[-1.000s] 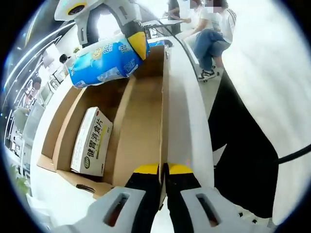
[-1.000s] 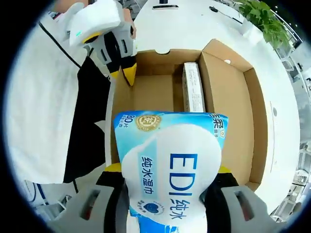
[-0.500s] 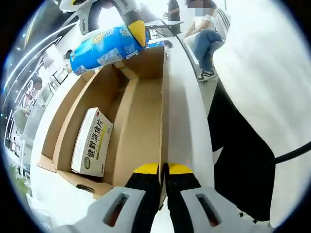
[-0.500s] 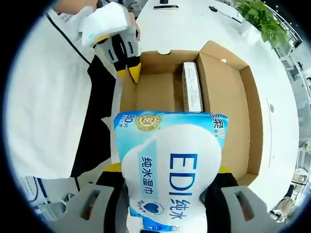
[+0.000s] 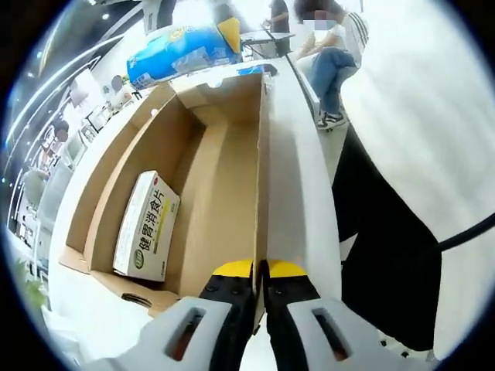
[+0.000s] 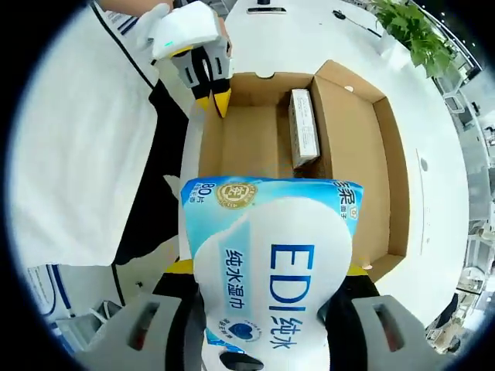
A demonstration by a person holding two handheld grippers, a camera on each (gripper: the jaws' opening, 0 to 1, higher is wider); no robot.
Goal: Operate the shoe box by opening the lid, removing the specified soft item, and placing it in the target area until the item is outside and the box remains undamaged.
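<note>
The open cardboard shoe box (image 5: 224,193) (image 6: 255,143) lies on a white table. My left gripper (image 5: 260,272) (image 6: 213,102) is shut on the box's near side wall. A blue and white wet-wipes pack (image 6: 271,263) (image 5: 182,52) hangs above the far end of the box, and my right gripper (image 6: 267,270) is shut on it, one yellow-tipped jaw at each side. A white medicine carton (image 5: 147,224) (image 6: 303,127) lies in the box against the inner divider.
The box's lid (image 6: 387,162) is folded out flat beside it. A person in a white top and dark trousers (image 6: 85,154) stands close at the table edge. People sit in the background (image 5: 332,54). A green plant (image 6: 418,31) stands at the table's far corner.
My right gripper has carried the wipes pack up and away from the box; the box looks smaller and farther in the right gripper view. My left gripper has kept its hold.
</note>
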